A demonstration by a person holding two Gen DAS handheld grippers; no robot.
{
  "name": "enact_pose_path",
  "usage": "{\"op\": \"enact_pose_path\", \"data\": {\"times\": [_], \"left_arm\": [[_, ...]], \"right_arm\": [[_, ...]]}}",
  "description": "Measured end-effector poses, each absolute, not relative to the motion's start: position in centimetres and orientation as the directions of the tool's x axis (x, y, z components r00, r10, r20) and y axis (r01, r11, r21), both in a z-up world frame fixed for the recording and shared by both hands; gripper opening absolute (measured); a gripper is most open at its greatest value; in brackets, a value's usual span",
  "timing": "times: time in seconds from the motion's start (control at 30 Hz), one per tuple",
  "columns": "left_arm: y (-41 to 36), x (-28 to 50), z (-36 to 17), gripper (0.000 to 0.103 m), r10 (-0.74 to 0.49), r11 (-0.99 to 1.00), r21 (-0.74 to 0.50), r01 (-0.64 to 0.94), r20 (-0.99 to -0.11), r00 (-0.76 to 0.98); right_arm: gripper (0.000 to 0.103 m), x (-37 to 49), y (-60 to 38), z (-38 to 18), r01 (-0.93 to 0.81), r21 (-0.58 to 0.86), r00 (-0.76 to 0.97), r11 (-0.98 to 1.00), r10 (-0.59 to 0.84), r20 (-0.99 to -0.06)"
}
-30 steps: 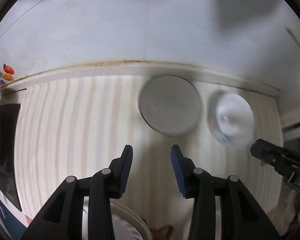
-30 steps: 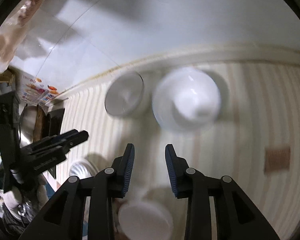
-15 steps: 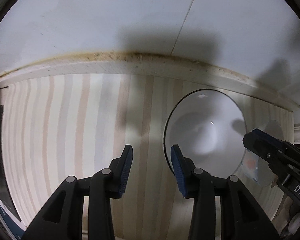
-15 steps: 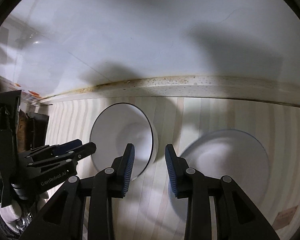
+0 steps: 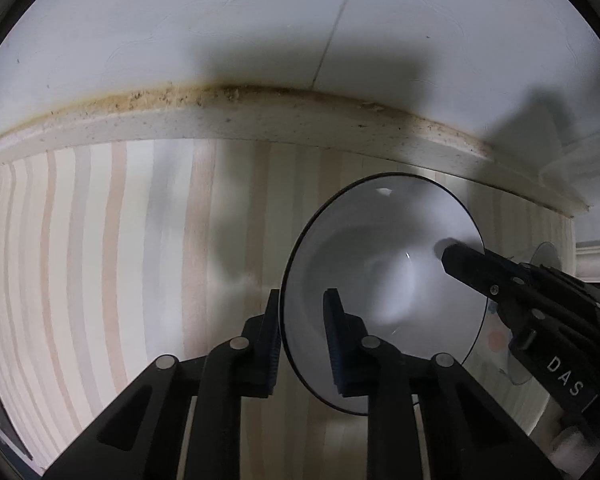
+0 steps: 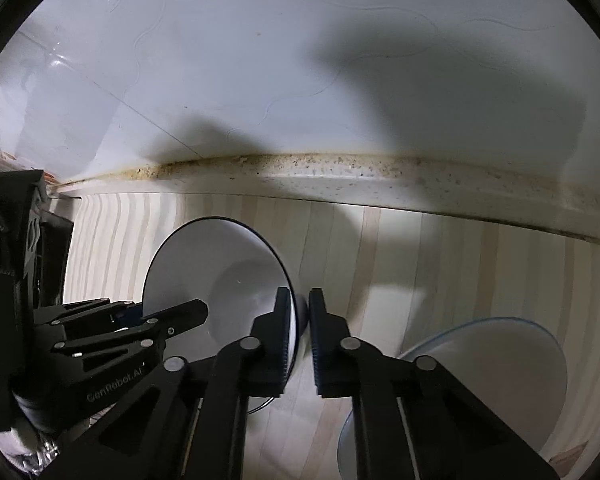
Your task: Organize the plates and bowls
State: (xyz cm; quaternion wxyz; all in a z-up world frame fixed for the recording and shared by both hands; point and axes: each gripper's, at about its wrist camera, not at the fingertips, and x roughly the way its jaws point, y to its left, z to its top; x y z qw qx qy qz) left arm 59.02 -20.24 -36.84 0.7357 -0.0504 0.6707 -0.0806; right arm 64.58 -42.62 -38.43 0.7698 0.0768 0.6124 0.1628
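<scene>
A white bowl with a dark rim (image 5: 384,280) stands on the striped counter (image 5: 100,260). My left gripper (image 5: 302,340) straddles its left rim, one finger outside and one inside, with a small gap showing. My right gripper (image 6: 299,328) straddles the bowl's right rim (image 6: 220,276), fingers close around the rim. A second, pale-rimmed bowl (image 6: 500,368) sits to the right, also faint in the left wrist view (image 5: 500,340). The right gripper shows in the left wrist view (image 5: 520,288), the left gripper in the right wrist view (image 6: 120,328).
A white tiled wall (image 5: 300,40) and a stained backsplash ledge (image 5: 260,116) rise just behind the bowls. Dark items (image 6: 16,240) stand at the counter's left end.
Both grippers moved forward and down to the dark-rimmed bowl. Their fingers narrowed around its opposite rims. The bowl now looms larger in both views.
</scene>
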Motion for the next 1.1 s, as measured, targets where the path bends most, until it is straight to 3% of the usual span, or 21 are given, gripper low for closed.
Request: {"op": "enact_pose_path", "data": {"times": [0.53, 1.1], "left_arm": [[-20.1, 57.6, -33.1, 0.018, -0.193, 0.980, -0.184, 0.080, -0.974, 0.119], [-23.9, 45.7, -27.6, 0.018, -0.235, 0.941, -0.198, 0.274, -0.966, 0.107]], "right_arm": [[0.009, 61.1, -43.2, -35.8, -0.151, 0.351, 0.186, 0.924, 0.375, -0.908], [0.009, 46.3, -47.3, -28.7, -0.089, 0.374, 0.238, 0.923, 0.384, -0.892]]}}
